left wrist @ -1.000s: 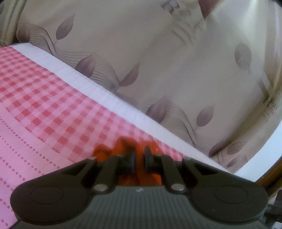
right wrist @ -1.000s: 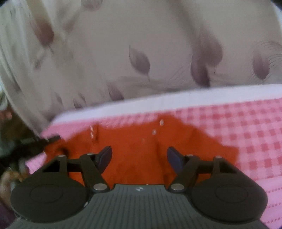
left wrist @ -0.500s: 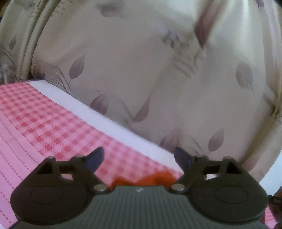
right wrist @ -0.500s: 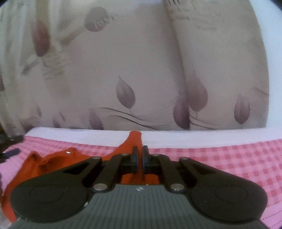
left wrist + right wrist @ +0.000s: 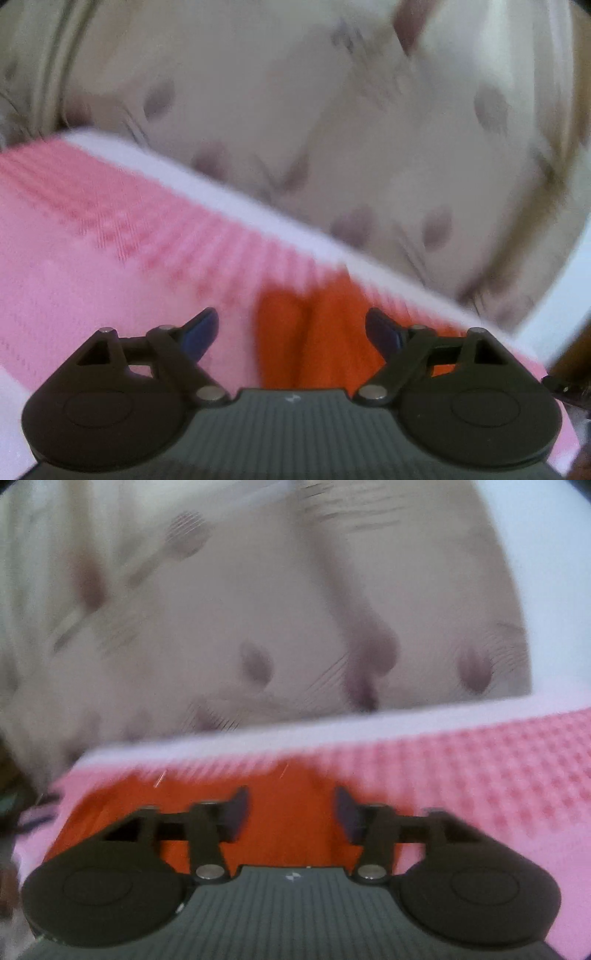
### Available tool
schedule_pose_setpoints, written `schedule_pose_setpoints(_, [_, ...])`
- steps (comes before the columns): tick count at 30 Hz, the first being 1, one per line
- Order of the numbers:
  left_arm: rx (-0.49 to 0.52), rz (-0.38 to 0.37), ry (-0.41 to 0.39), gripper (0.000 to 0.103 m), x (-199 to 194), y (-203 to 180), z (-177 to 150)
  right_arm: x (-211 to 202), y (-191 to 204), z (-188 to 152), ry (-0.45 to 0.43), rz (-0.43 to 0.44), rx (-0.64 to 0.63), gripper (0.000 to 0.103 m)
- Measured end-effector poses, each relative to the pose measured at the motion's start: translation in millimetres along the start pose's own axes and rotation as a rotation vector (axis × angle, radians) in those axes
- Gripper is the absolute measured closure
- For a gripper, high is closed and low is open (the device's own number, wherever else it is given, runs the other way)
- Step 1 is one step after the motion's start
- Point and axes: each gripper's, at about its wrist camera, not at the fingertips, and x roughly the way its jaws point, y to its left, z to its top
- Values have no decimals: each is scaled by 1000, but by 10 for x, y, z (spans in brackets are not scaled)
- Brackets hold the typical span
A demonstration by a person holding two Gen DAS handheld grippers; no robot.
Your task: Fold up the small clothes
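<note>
Leaf-print curtain [image 5: 332, 110] backs pink checked cloth [image 5: 498, 775]; orange garment [image 5: 288, 812] lies under both released claws, right [image 5: 291, 814] just opening

A home, likely a bedroom: soft surface under a pink checked cloth [image 5: 480, 775] with a white border [image 5: 258, 206], backed by a beige curtain [image 5: 258, 609] printed with mauve leaves; a small orange garment [image 5: 288, 812] lies on it.

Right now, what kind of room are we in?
Probably a bedroom: a pink checked bed cover with a white edge, leaf-patterned curtains close behind it, and a small orange garment lying on the cover.
</note>
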Motion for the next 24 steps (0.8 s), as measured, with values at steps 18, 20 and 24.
schedule_pose_setpoints(18, [-46,-98,221,90,-308,265,-424,-385,-1,-679,128,-116,-80,95])
schedule_pose_setpoints(20, [-18,-81,229,91,-374,304,-404,-448,-49,-690,127,-146,-87,96])
schedule_pose_setpoints(24, [69,-130,222,91,-441,229,-365,-510,-249,-722,118,-86,18,98])
